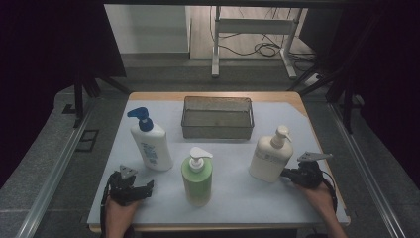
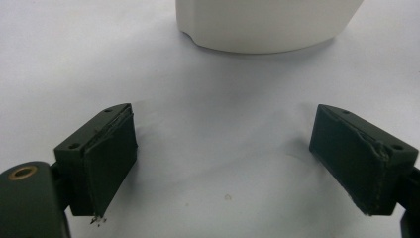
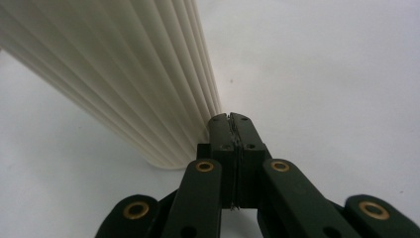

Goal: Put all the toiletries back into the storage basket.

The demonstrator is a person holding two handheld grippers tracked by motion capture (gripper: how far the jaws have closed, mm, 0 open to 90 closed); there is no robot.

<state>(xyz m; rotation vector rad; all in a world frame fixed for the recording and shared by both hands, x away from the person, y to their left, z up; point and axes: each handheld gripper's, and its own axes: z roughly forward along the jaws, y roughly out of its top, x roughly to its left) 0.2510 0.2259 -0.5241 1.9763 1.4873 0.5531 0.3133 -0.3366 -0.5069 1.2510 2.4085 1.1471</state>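
Observation:
A cream pump bottle (image 1: 270, 154) stands upright at the right of the white mat. My right gripper (image 1: 287, 173) is shut with nothing between its jaws, and its tip is right at the bottle's lower right side. The right gripper view has the closed jaws (image 3: 231, 117) against the ribbed bottle wall (image 3: 124, 74). A white bottle with a blue pump (image 1: 150, 144) stands at the left. My left gripper (image 1: 147, 187) rests open on the mat just in front of it. In the left gripper view its jaws (image 2: 223, 168) stand wide apart with bare mat between them, and the bottle's base (image 2: 267, 25) lies ahead.
A green pump bottle (image 1: 197, 177) stands in the middle front of the mat. A grey wire basket (image 1: 217, 118) sits at the back centre with nothing in it. The wooden table edge (image 1: 213, 227) runs along the front.

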